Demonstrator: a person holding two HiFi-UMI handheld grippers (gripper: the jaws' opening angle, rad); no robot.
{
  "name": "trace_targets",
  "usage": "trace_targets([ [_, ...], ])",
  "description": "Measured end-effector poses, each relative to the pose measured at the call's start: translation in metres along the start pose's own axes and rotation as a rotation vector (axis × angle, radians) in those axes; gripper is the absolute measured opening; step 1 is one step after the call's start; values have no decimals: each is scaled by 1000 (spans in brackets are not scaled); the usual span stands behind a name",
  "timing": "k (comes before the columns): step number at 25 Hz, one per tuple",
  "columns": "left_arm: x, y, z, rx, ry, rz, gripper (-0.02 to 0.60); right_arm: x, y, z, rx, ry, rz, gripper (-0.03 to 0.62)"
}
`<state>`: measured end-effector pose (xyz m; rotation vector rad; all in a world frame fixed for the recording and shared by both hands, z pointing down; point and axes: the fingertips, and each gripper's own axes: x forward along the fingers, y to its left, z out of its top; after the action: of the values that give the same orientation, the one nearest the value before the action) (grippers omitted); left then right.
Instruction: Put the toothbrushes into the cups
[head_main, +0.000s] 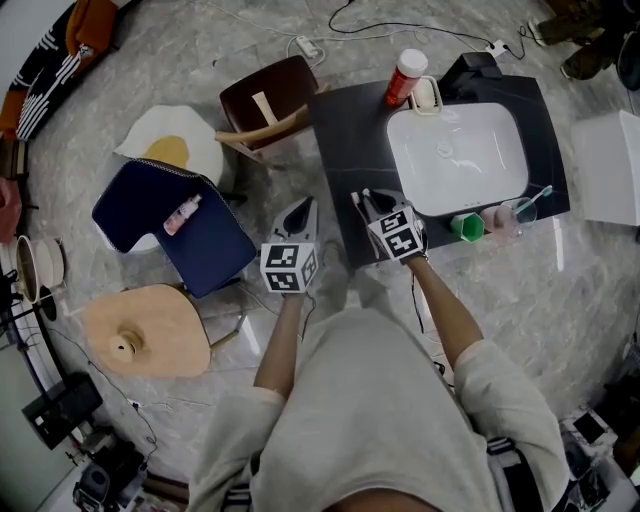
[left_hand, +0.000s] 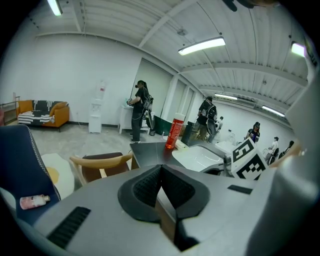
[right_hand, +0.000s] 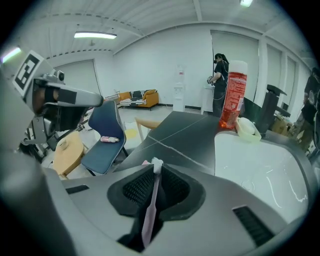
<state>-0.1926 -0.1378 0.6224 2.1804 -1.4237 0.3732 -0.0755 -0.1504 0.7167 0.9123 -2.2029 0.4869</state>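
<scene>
Pink toothbrush (right_hand: 150, 207) in right hand-held gripper (right_hand: 158, 168)

The sink (head_main: 455, 160) is glossy white, set in a matt charcoal table (head_main: 345, 130) crossed by thin pale seams. Behind the sink stands a red bottle (head_main: 405, 77) with a white cap. In front of the sink are a green cup (head_main: 466, 227), a translucent pink cup (head_main: 497, 221) and a clear cup (head_main: 522, 212) with a blue toothbrush (head_main: 540, 194).

The left tool (left_hand: 161, 172) and right tool (right_hand: 156, 169) are grey with black ribbed pads (left_hand: 145, 189), and their cubes (head_main: 288, 267) carry black-and-white square markers. In the right tool is a pink toothbrush (right_hand: 149, 210) with white bristles.

Left of the sink are a brown chair (head_main: 270, 95), a navy chair (head_main: 200, 245) and a white rug (head_main: 165, 140) with a yellow centre, all on the grey marbled floor (head_main: 120, 60).
</scene>
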Motion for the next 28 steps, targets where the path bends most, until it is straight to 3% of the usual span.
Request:
trace_targets([
  [13,15,-30,19,47,-15,-64,26,-73,-11,30,55,-209,-92,58],
  [28,27,-67,57,126,-57,-154,26,-132,-38,68,82,-351,-214,58],
])
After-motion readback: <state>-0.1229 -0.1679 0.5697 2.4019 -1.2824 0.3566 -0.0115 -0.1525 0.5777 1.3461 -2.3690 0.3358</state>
